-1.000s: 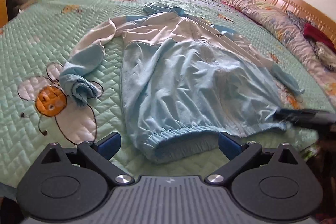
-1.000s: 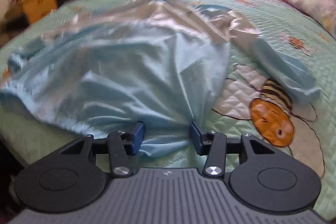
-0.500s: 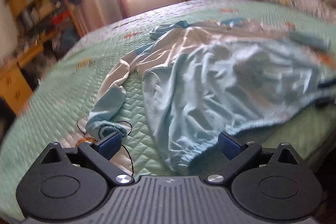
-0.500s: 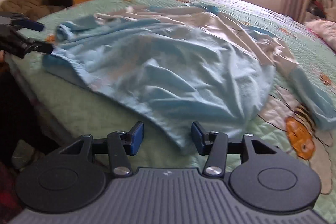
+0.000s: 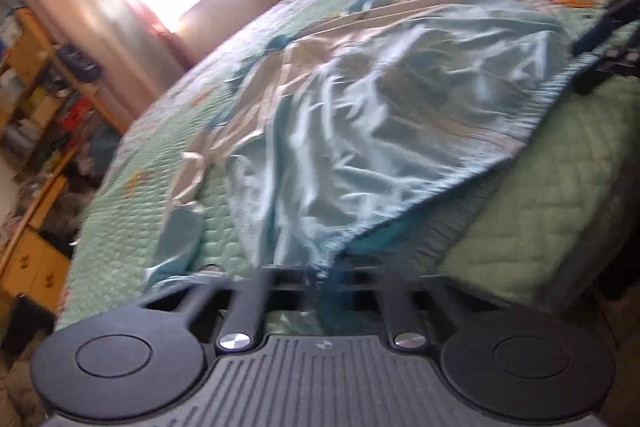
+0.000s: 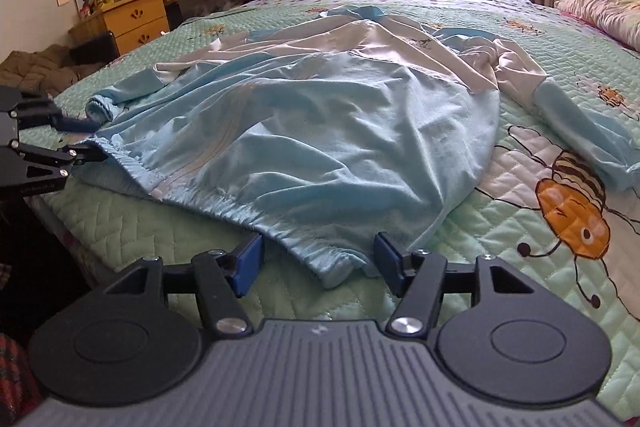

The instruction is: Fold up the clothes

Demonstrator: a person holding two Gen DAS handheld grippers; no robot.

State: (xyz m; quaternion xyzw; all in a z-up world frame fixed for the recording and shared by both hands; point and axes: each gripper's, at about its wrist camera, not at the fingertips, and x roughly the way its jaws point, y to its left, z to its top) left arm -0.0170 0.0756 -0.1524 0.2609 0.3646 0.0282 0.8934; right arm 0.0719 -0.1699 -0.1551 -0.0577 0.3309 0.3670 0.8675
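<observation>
1. I'm seeing a pale blue and white cloth jacket point(image 6: 320, 131), soft, matt, creased, with a ribbed elastic hem.
2. Under it, a mint green quilted bedspread point(image 6: 132, 223), stitched and puckered.
3. My right gripper point(image 6: 318, 259) looks like matt black plastic with shiny metal screws and blue pads point(image 6: 248, 261).
4. Yellow wooden desk point(image 6: 140, 15), smooth finish.

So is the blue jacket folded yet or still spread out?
Spread out. The jacket lies open across the bed, both sleeves out to the sides, no fold made.
</observation>
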